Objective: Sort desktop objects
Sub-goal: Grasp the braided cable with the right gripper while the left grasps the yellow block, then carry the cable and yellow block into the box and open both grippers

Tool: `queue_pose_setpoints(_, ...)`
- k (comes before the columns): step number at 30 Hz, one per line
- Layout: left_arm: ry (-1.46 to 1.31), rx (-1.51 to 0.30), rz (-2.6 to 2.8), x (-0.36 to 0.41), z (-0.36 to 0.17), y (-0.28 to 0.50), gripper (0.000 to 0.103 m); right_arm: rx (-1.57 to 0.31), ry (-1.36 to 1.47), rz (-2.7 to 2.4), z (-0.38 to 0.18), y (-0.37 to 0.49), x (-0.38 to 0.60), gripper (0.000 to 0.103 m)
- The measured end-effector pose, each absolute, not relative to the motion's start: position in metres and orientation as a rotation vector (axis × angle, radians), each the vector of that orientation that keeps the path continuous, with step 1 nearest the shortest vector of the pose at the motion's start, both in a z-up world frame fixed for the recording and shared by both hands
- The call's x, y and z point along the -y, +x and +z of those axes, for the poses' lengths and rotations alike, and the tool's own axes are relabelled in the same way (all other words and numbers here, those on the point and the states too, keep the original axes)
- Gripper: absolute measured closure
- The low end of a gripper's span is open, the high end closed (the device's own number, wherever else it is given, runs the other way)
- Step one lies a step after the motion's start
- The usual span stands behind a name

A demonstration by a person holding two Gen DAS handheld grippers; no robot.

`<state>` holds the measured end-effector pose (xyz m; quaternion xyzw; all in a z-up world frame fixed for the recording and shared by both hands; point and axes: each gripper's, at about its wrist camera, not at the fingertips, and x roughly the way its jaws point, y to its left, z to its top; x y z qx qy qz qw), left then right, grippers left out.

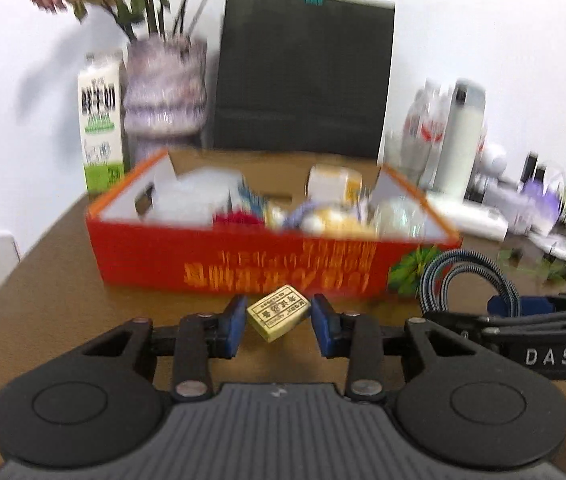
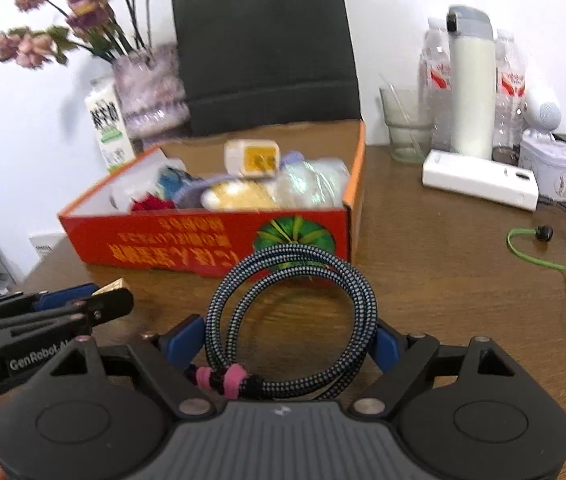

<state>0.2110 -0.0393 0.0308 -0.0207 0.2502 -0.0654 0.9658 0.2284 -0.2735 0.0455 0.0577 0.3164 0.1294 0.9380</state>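
Open red cardboard box (image 1: 243, 258) with orange rim and upside-down yellow print sat on the brown wood-grain surface (image 1: 63, 300), its inside crammed: a white-and-yellow rectangular pack (image 2: 253, 159), a yellow rounded lump (image 2: 239, 197), crinkled clear plastic bags (image 2: 311, 184), something red (image 2: 151, 203), and blue and purple bits. Contents were blurred, so most could not be identified.

Left gripper (image 1: 277, 322) had its blue-padded fingers (image 1: 235, 328) clenched on a small pale-yellow rectangular block (image 1: 278, 311) with dark printed lettering, held tilted just in front of the box's near wall; whether it was clear of the surface was not visible.

Right gripper (image 2: 289, 344) had its fingers (image 2: 185, 340) spread wide around a coiled black-and-white braided cable (image 2: 291, 312), bound with pink ties (image 2: 235, 380). The pads sat against both sides of the coil, gripping it. The coil stood upright in front of the box's right corner.

Behind the box stood a black paper carrier bag (image 1: 307, 76), its handles cut off at the top, a ribbed purple-tinted glass vase (image 1: 165, 88) of dried pink flowers, and a white-and-green carton (image 1: 101, 120). To the right were a clear glass tumbler (image 2: 407, 128), a white flask with grey cap (image 2: 471, 84), clear plastic bottles (image 2: 435, 80), a flat white plastic box (image 2: 479, 180) and a green earphone cord (image 2: 555, 256). Far-right clutter was too blurred to read.
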Motion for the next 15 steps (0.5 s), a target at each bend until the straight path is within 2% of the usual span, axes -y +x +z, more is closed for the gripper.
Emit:
queue_pose_setpoints(7, -0.095, -0.398, -0.091, 0.02, 0.063, 0.239, 0.067, -0.533, 0.13, 0.299, 0.085, 0.24, 0.257, 0.018)
queue_pose_setpoints(15, -0.163, -0.343, -0.025, -0.013, 0.077, 0.293, 0.067, -0.506, 0.151, 0.33, 0.098, 0.301, 0.218, 0.018)
